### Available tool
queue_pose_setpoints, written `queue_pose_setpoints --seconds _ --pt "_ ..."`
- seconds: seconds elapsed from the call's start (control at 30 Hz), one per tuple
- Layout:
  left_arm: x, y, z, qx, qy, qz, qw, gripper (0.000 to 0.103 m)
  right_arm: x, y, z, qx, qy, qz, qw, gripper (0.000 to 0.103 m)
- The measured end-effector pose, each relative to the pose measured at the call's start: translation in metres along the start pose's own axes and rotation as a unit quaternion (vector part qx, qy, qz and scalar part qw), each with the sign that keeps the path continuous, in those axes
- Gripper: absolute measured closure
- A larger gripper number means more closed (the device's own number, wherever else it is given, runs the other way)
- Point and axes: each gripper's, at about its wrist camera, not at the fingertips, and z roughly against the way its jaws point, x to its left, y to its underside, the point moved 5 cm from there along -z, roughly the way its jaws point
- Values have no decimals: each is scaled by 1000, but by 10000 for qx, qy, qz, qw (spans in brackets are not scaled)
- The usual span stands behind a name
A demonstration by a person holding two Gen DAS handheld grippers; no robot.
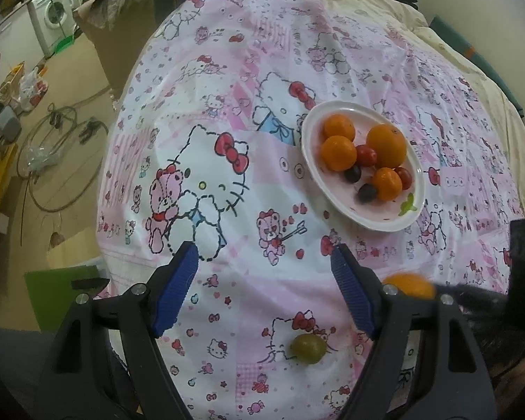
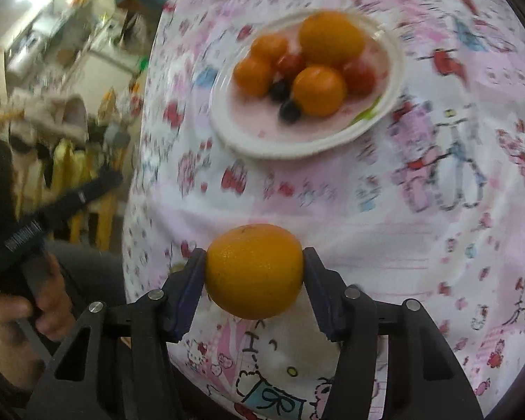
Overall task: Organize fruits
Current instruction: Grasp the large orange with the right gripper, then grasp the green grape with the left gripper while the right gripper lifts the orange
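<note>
Right tool (image 2: 254, 273) clamped on 1 orange (image 2: 254, 271), blue pads pressing its 2 sides, fruit lifted clear of the pink cartoon-print cloth (image 2: 385, 217). In the left wrist view, that same orange partly seen at the right edge, behind the left tool's right finger.

Left tool (image 1: 264, 280) open and empty, blue pads (image 1: 176, 290) well apart, tilted down over the cloth. Just below its gap, 1 green grape (image 1: 308, 348) lying loose on the cloth, touched by neither finger.

Farther up the cloth, a white plate (image 1: 385, 222) with a small green leaf mark near its rim. On the plate: 1 large orange (image 1: 386, 145), 3 smaller mandarins (image 1: 337, 152) around it, 2 red round fruits (image 1: 365, 155) tucked between them, and 2 dark grapes (image 1: 352, 174) toward the near side. All bunched together, several touching.

Right wrist view blurred beyond the held orange. At its left edge, a hand (image 2: 35, 311) wrapped around the black handle of the left tool.
</note>
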Motion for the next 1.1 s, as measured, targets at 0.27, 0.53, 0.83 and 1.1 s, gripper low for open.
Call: queue_pose_setpoints --seconds 0.27,0.53,0.83,1.1 --pt "-18 36 -17 663 341 -641 9952 28 -20 -15 26 -474 -125 -473 9977 46" --pt "-61 81 -34 1253 319 -1912 9730 46 -23 -19 34 -620 -139 -569 9964 46" --pt "-72 91 -41 1319 119 -2300 9642 76 -23 -21 39 -670 -158 -573 9960 46" --pt "-60 73 -10 972 510 -1862 9764 77 -30 -25 54 -848 -259 -714 9935 46"
